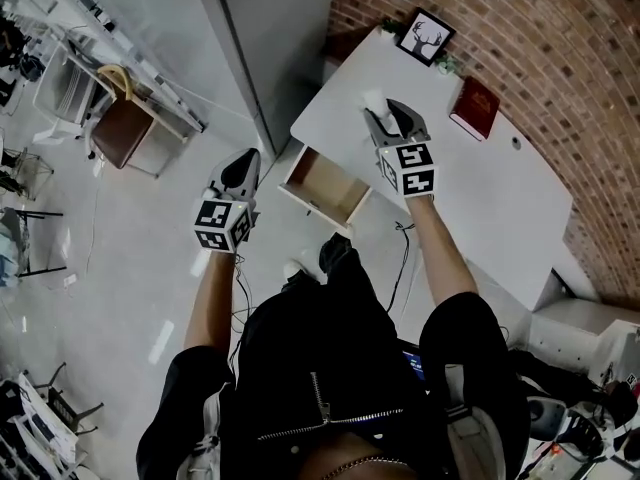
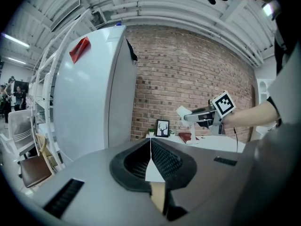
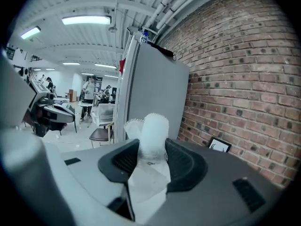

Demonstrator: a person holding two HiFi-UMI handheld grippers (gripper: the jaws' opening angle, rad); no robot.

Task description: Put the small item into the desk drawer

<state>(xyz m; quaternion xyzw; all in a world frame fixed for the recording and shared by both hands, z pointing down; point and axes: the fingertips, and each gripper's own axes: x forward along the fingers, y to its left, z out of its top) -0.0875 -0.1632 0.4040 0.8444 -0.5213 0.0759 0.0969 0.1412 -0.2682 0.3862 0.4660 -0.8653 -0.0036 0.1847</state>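
Note:
My right gripper [image 1: 386, 118] is raised over the white desk [image 1: 490, 193] and shut on the small item [image 1: 375, 99], a white plastic-wrapped roll. In the right gripper view the small item [image 3: 153, 128] stands between the pads and sticks out past the gripper [image 3: 151, 147]. The desk drawer [image 1: 325, 186] hangs pulled out at the desk's near left edge, and its wooden inside shows nothing. My left gripper [image 1: 243, 165] hovers to the left of the drawer, apart from it. In the left gripper view this gripper [image 2: 150, 144] has its tips together and holds nothing.
A framed deer picture [image 1: 425, 36] and a red book [image 1: 475, 108] lie at the desk's far side by the brick wall. A tall grey cabinet [image 1: 270, 38] stands left of the desk. A brown chair [image 1: 120, 133] and shelving are further left. Cables trail on the floor.

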